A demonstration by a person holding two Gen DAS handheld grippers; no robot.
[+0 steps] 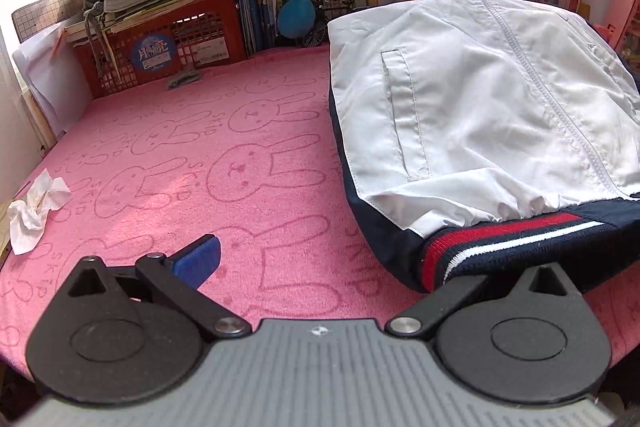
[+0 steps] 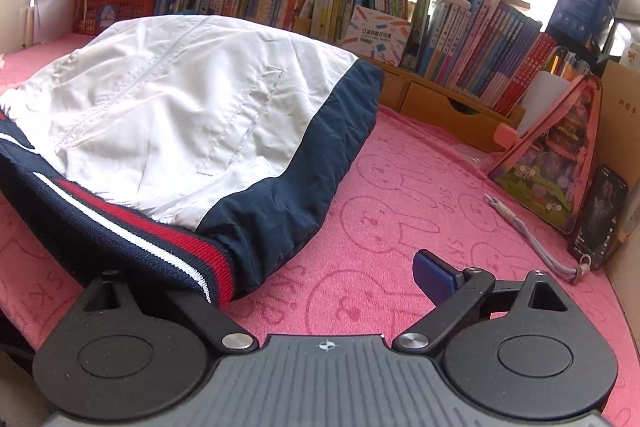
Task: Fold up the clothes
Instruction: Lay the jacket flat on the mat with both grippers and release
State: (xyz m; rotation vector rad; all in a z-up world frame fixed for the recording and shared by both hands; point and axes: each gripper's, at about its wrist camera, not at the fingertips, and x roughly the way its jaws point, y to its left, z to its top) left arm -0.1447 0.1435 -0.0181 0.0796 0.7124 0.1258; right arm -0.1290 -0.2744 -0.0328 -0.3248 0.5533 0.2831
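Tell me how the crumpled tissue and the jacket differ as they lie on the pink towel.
The tissue is a small, scrunched wad near the towel's left edge; the jacket is large, bulky and smoothed, filling the middle. The tissue is plain white paper; the jacket has navy side panels and a striped red, white and navy hem. The tissue lies far from both grippers; the jacket's hem sits right at the open left gripper. Both rest on the pink towel.
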